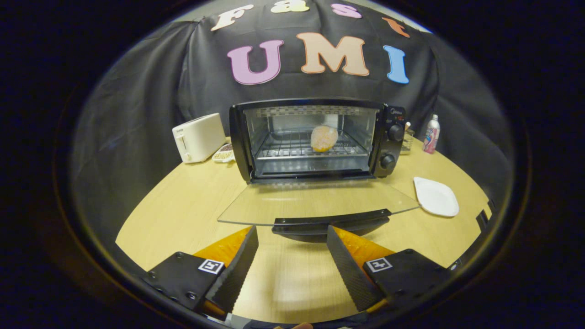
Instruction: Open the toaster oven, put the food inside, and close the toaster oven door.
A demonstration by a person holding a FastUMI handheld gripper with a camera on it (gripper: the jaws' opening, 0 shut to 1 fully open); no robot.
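One toaster oven (315, 139) stands at the back of the wooden worktop (183, 214), its single glass door (315, 201) folded down flat toward the claw (292, 237). One piece of food (324, 138), a rounded orange-brown lump, sits on the wire rack (283, 148) inside the open cavity, toward its right side. The claw's two fingers (240, 262) are spread well apart and hold nothing; their tips sit just short of the door's black handle (331, 220), which lies between and just ahead of them. Each finger base carries one square black-and-white marker, two in all. The oven's control panel has two black knobs (396, 132); a small logo above them is too blurred to read. Left of the oven stands one white toaster (199, 137), with a small patterned dish (224, 154) beside it. To the right lie one white plate (436, 197) and one spray bottle (431, 134), its label illegible.
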